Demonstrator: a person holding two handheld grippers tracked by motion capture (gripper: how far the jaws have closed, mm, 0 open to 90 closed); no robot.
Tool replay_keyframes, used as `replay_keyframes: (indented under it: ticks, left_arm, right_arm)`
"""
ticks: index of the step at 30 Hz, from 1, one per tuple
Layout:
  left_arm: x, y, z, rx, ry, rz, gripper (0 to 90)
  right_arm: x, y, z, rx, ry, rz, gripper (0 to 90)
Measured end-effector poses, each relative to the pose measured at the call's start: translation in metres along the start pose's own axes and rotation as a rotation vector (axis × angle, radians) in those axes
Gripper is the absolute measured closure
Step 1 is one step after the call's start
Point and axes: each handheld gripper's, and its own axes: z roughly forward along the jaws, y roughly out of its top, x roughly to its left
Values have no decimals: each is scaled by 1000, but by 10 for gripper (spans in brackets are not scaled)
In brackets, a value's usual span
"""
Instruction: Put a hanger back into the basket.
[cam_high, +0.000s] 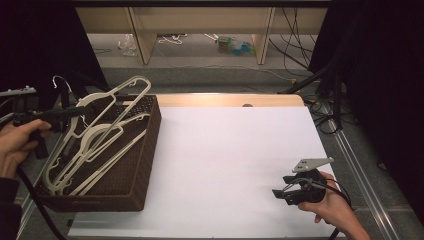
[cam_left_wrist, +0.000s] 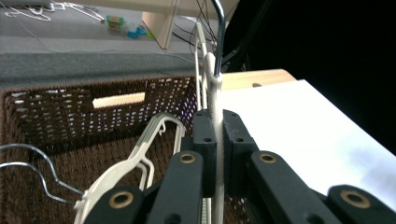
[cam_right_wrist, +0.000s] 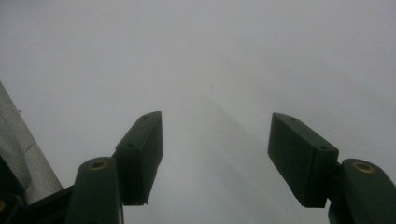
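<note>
Left gripper (cam_left_wrist: 216, 154) clamps a white hanger (cam_left_wrist: 215, 93) lifted above the basket (cam_high: 145, 165) at the table's left; right gripper (cam_right_wrist: 215, 154) rests wide open over the white sheet (cam_high: 225, 165)

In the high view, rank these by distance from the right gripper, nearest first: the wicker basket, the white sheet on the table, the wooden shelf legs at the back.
1. White sheet: directly under the right gripper, at the table's near right.
2. Wicker basket: across the sheet, at the table's left edge.
3. Wooden shelf legs: beyond the table, on the floor at the back.
</note>
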Motion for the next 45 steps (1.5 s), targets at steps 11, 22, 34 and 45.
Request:
replay_keyframes:
  ticks: [11, 22, 34, 45]
  left_arm:
    - [15, -14, 1, 26, -21, 26, 858]
    - [19, -29, 8, 69, -37, 25, 857]
    - [32, -47, 27, 131, -18, -5, 855]
    - [46, -64, 40, 177, 93, -49, 823]
  right_arm:
    - [1, 0, 1, 10, 6, 1, 368]
    - [1, -1, 3, -2, 3, -3, 368]
    - [-1, -1, 4, -12, -4, -25, 368]
    - [-2, -1, 4, 4, 3, -29, 368]
